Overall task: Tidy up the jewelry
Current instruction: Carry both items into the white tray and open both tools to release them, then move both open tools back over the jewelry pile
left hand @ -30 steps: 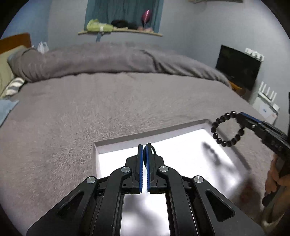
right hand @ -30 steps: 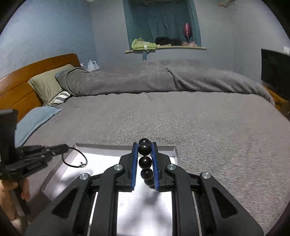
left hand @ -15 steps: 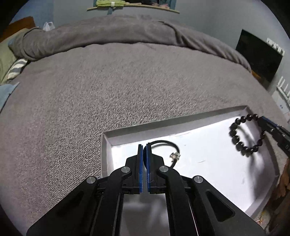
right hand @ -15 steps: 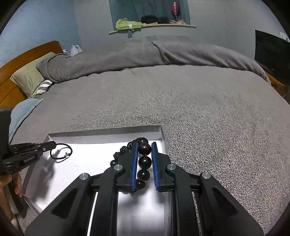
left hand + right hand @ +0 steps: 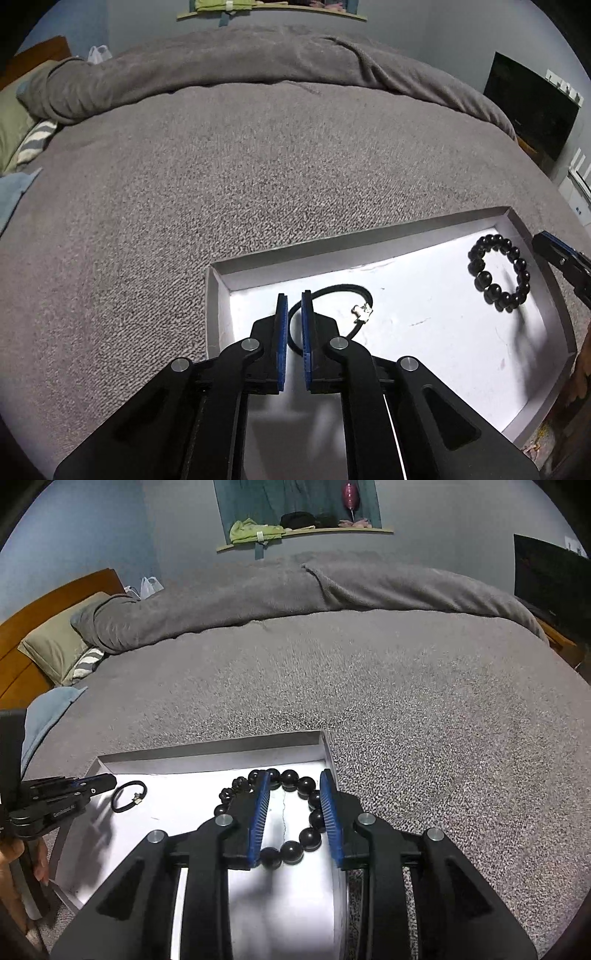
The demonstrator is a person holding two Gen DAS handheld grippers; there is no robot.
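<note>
A shallow white tray (image 5: pixel 218 295) lies on the grey bed. A thin black cord bracelet with a small silver charm (image 5: pixel 364 312) lies flat in its left part. My left gripper (image 5: pixel 293 299) is open a little, its jaws on either side of the cord. A black bead bracelet (image 5: pixel 498 273) lies flat in the tray's right part. My right gripper (image 5: pixel 295 781) is open above it, with the beads (image 5: pixel 308 838) between the jaws. The tray (image 5: pixel 325 746) and the cord bracelet (image 5: pixel 129 795) also show in the right wrist view.
The grey blanket (image 5: pixel 258 155) covers the bed all around the tray. Pillows (image 5: pixel 55 646) and a wooden headboard (image 5: pixel 22 627) are at the far left. A black screen (image 5: pixel 532 107) stands at the right.
Both grippers came down to the tray and opened. The cord bracelet and the bead bracelet were let go and now lie on the tray floor.
</note>
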